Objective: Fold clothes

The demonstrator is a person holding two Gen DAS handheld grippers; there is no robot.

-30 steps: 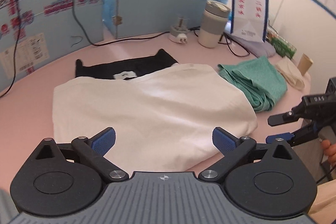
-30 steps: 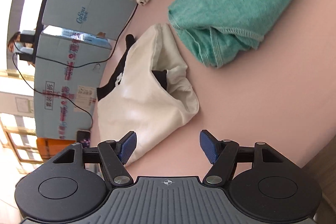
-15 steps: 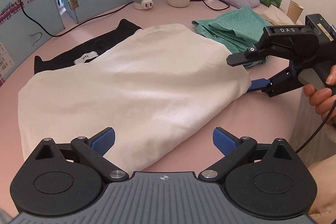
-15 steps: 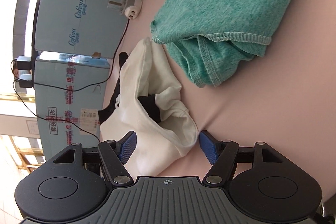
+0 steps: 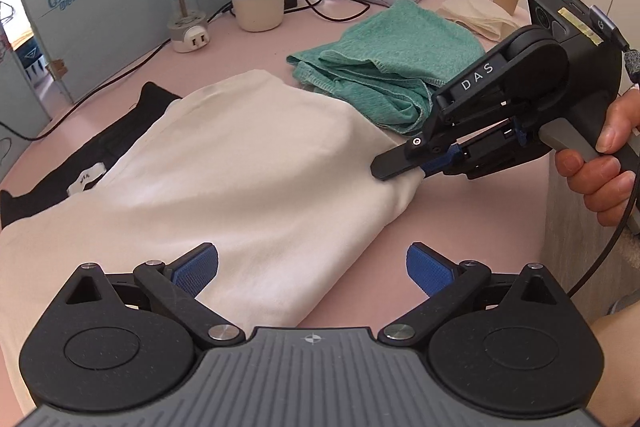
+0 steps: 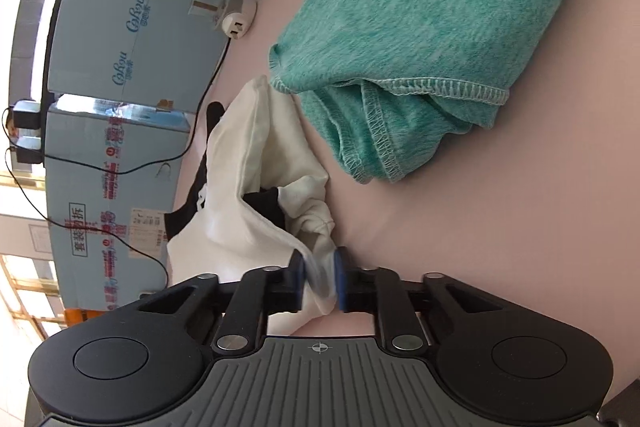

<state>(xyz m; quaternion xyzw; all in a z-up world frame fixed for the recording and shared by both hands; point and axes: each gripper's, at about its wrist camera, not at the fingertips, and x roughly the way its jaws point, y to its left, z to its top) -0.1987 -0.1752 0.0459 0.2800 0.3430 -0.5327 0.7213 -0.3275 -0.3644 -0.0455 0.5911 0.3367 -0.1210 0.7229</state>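
Right gripper (image 6: 319,277) pinching white shirt (image 5: 224,163) corner (black garment (image 5: 84,163) underneath), left gripper (image 5: 312,267) spread

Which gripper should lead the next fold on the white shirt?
Right. The right gripper is shut on the white shirt at its corner; the left gripper is open, holding nothing.

Black garment (image 5: 80,163) mostly hidden under the white shirt (image 5: 240,167); label (image 5: 86,181) lettering illegible
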